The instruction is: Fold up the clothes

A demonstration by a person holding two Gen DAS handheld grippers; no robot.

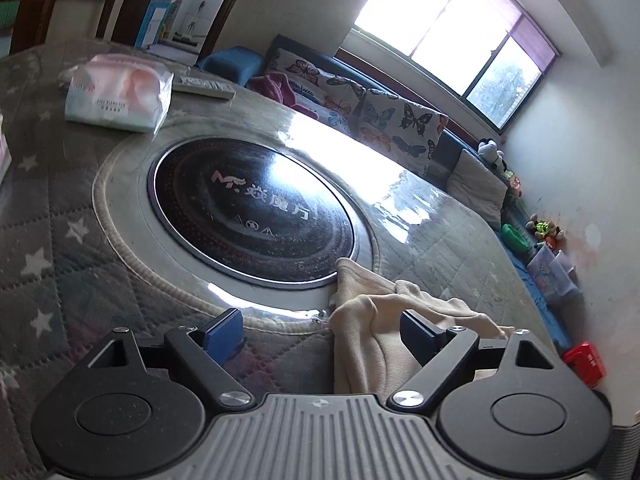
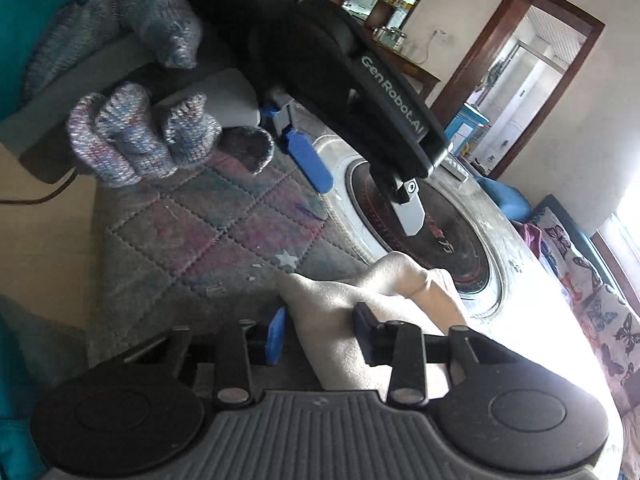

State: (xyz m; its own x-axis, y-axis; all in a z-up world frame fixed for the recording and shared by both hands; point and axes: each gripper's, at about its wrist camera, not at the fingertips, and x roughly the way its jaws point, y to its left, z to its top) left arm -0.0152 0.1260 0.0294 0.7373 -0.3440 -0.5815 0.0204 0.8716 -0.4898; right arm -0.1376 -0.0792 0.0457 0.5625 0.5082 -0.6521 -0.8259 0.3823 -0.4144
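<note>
The cream garment [image 1: 372, 332] lies bunched on the quilted table cover [image 1: 60, 248], at the near edge of the round black hotplate [image 1: 252, 208] set into the table, one corner just over the plate's pale rim. The left gripper [image 1: 320, 332] has its jaws spread wide; the cloth sits between its blue pads [image 1: 224, 334], against the right one, with a clear gap to the left one, so nothing is pinched. The right gripper [image 2: 318, 334] is also parted, the garment [image 2: 360, 312] filling the space between its pads without being visibly squeezed. From the right wrist, a gloved hand [image 2: 136, 136] holds the left gripper [image 2: 360, 188] above the cover. Farther off sit a tissue pack [image 1: 118, 92] and a remote [image 1: 204, 86], with butterfly cushions [image 1: 392, 120] under the window [image 1: 452, 28].
</note>
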